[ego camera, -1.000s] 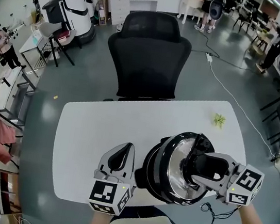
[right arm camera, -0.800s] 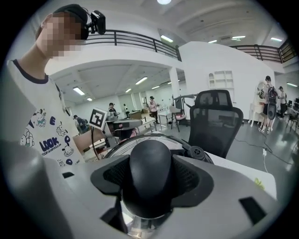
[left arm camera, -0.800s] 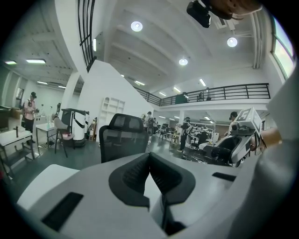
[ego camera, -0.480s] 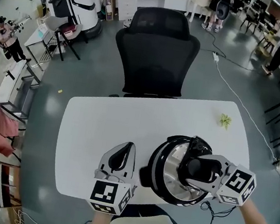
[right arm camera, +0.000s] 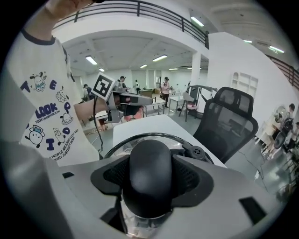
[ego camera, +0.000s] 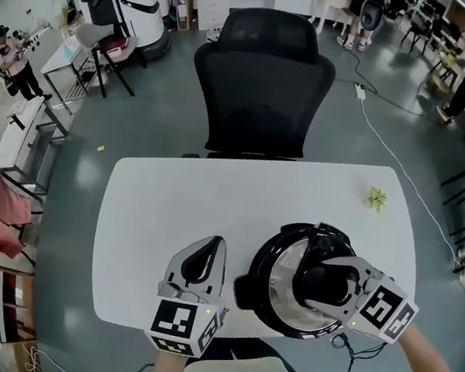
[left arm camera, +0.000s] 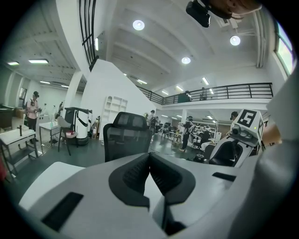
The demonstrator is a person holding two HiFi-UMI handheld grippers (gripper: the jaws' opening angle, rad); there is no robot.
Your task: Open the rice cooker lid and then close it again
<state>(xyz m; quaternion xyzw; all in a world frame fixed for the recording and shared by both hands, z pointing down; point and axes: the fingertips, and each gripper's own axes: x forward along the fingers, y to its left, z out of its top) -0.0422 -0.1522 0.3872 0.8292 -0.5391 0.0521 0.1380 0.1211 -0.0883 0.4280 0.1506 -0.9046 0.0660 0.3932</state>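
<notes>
Cooker (ego camera: 280, 275) hugs table (ego camera: 169, 206) front edge.

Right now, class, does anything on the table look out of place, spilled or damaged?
Only a small green thing lies alone near the table's far right edge; too small to identify. The rice cooker stands upright, nothing spilled.

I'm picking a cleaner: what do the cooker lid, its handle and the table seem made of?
Lid: polished metal or glass, unclear which; bright reflections inside a black rim. Handle: probably matte black plastic; smooth, no glare. Table: white, smooth, laminate or painted board; faint sheen.
</notes>
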